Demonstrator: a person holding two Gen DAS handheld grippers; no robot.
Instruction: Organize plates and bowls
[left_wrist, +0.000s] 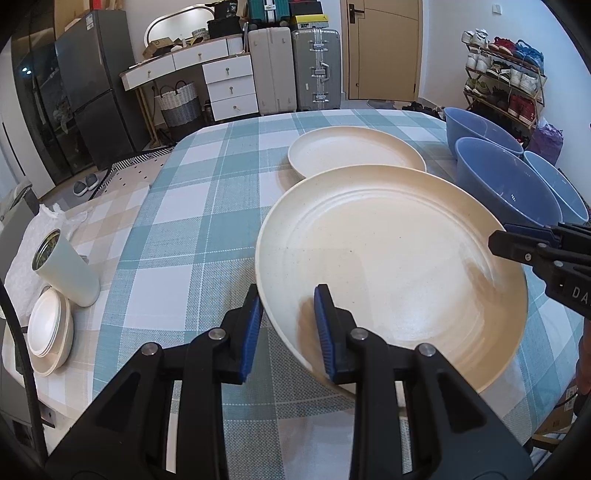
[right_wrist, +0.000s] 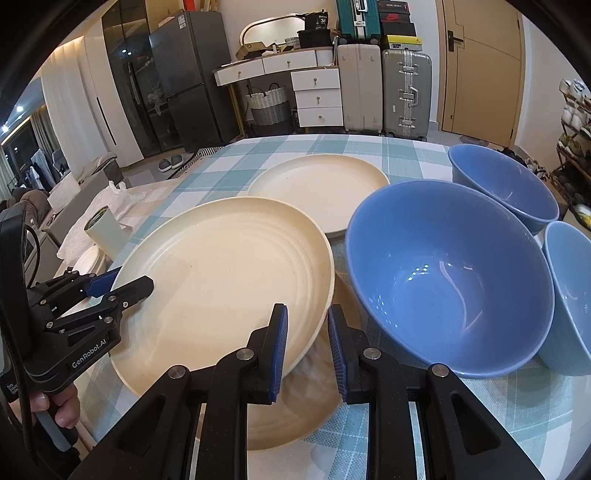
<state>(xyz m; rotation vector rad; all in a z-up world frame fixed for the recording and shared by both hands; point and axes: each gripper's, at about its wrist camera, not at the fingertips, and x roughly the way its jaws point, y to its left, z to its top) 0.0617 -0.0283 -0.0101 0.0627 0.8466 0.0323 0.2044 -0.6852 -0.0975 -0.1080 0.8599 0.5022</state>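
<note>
A large cream plate (left_wrist: 388, 258) with ringed grooves hangs just above the checked tablecloth, gripped from both sides. My left gripper (left_wrist: 290, 321) is shut on its near-left rim, one blue pad inside the plate and one outside. My right gripper (right_wrist: 308, 343) is shut on the opposite rim of the large cream plate (right_wrist: 221, 280). Each gripper shows in the other's view: the right gripper (left_wrist: 502, 240) and the left gripper (right_wrist: 136, 280). A second cream plate (left_wrist: 354, 151) lies flat on the table behind. Three blue bowls (right_wrist: 443, 273) stand upright to the right.
At the table's left edge stand a pale green cup (left_wrist: 66, 269) and a stack of small white plates (left_wrist: 48, 332) beside a white cloth. The nearest blue bowl (left_wrist: 506, 184) sits close to the held plate's right rim. A person's hand (right_wrist: 59, 406) holds the left gripper's handle.
</note>
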